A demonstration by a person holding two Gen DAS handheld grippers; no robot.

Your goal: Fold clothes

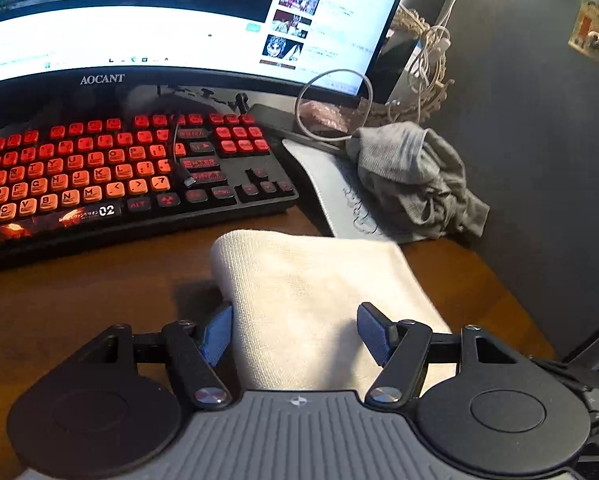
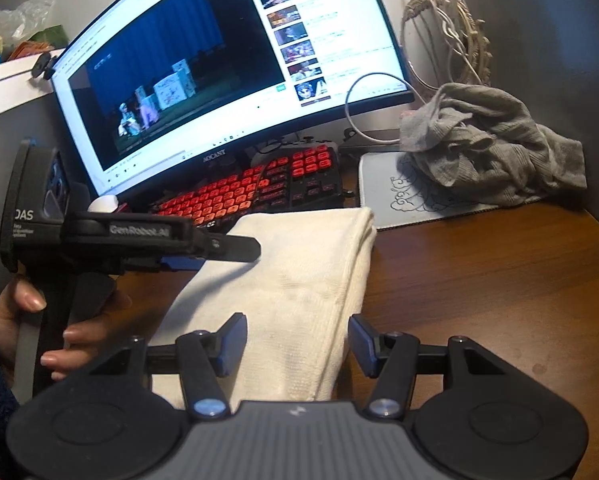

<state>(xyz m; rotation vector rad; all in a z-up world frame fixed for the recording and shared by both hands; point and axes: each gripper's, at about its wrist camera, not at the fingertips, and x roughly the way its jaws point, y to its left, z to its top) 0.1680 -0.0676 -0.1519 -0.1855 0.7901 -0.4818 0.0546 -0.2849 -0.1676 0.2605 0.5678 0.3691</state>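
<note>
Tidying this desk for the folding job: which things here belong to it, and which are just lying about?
Job:
- white folded cloth
- crumpled grey garment

Lying about:
- red keyboard
- monitor
- mouse mat
- white cable loop

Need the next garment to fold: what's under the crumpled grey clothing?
The grey clothing lies partly on a pale mouse pad with a line drawing, beside the folded white cloth. Whatever sits beneath the pile is hidden.
</note>
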